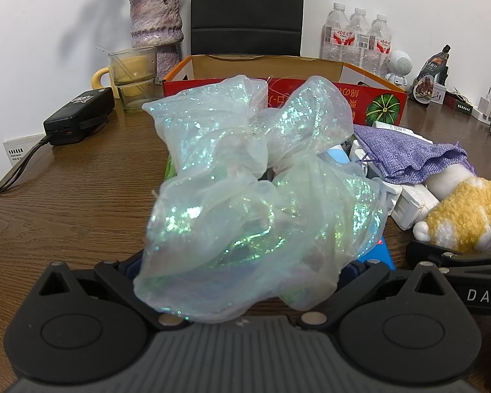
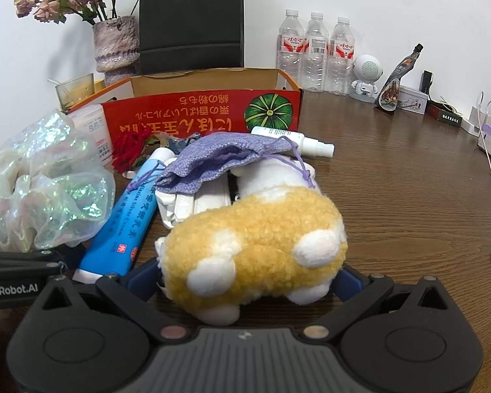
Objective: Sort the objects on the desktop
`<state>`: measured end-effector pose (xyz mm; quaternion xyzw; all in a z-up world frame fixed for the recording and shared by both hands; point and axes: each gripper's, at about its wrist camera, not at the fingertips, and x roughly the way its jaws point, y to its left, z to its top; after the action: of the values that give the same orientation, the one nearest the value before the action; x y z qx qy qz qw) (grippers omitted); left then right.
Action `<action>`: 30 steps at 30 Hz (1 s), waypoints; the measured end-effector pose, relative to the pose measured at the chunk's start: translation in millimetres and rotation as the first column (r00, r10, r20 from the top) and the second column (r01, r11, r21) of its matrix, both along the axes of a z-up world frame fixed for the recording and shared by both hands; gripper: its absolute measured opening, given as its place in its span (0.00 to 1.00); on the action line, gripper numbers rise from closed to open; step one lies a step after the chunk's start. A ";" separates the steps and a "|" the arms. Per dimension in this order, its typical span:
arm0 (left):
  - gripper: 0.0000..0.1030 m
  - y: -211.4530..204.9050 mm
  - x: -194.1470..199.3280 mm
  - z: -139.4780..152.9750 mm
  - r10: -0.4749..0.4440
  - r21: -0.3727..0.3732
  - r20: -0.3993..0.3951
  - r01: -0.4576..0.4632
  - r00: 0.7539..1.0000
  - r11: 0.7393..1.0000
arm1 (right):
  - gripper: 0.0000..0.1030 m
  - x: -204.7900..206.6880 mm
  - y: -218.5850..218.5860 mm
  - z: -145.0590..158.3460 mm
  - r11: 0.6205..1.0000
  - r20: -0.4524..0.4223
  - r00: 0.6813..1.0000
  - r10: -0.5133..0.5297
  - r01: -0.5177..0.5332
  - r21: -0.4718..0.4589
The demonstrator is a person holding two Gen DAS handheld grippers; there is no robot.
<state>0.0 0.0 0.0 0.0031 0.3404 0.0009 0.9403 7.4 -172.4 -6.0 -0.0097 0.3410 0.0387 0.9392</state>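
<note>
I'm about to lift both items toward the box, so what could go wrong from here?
1. The iridescent organza bow fills the left view and hides the left gripper fingers, so the hold can't be confirmed and loose folds may snag.
2. The purple drawstring pouch lies against the plush paw by the right gripper; lifting may drag it.
3. Both grippers sit close and could collide.
</note>
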 end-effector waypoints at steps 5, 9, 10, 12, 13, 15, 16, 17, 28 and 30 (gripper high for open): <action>1.00 -0.1 -0.1 0.0 0.001 -0.001 0.000 -0.001 1.000 1.000 | 1.00 -0.2 2.0 0.2 1.000 0.000 1.000 0.000 0.000 -0.007; 1.00 -0.1 -0.1 0.0 0.001 -0.001 0.001 -0.001 1.000 1.000 | 1.00 0.0 -1.5 -0.8 1.000 0.000 1.000 0.001 -0.001 0.006; 1.00 -0.1 -0.1 0.0 0.002 -0.001 0.001 -0.002 1.000 1.000 | 1.00 -0.1 -1.4 -0.6 1.000 0.000 1.000 0.001 -0.001 0.006; 1.00 -0.2 -0.1 0.0 0.002 -0.002 0.001 -0.002 1.000 1.000 | 1.00 0.0 -1.4 -0.7 1.000 0.000 1.000 0.001 -0.001 0.006; 1.00 -0.2 -0.1 0.0 0.002 -0.002 0.001 -0.002 1.000 1.000 | 1.00 0.0 -1.5 -0.8 1.000 0.000 1.000 0.001 -0.001 0.006; 1.00 -0.3 -0.1 0.0 0.002 -0.002 0.001 -0.002 1.000 1.000 | 1.00 0.0 -1.5 -0.7 1.000 0.000 1.000 0.001 -0.001 0.006; 1.00 -0.3 -0.2 0.1 0.002 -0.002 0.001 -0.002 1.000 1.000 | 1.00 0.0 -1.6 -0.7 1.000 0.000 1.000 0.001 -0.001 0.006; 1.00 -0.3 -0.2 0.1 0.002 -0.002 0.001 -0.002 1.000 1.000 | 1.00 -0.1 -1.5 -0.6 1.000 0.000 1.000 0.001 -0.001 0.006; 1.00 -0.3 -0.3 0.2 0.002 -0.002 0.001 -0.002 1.000 1.000 | 1.00 -0.2 -0.9 -0.6 1.000 0.000 1.000 0.001 -0.001 0.006; 1.00 -0.1 -0.3 0.1 0.002 -0.002 0.001 -0.002 1.000 1.000 | 1.00 -0.2 -0.9 -0.6 1.000 0.000 1.000 0.001 -0.001 0.006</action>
<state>-0.3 -0.1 0.1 0.0018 0.3400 0.0016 0.9404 7.2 -173.3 -6.6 -0.0071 0.3409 0.0399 0.9392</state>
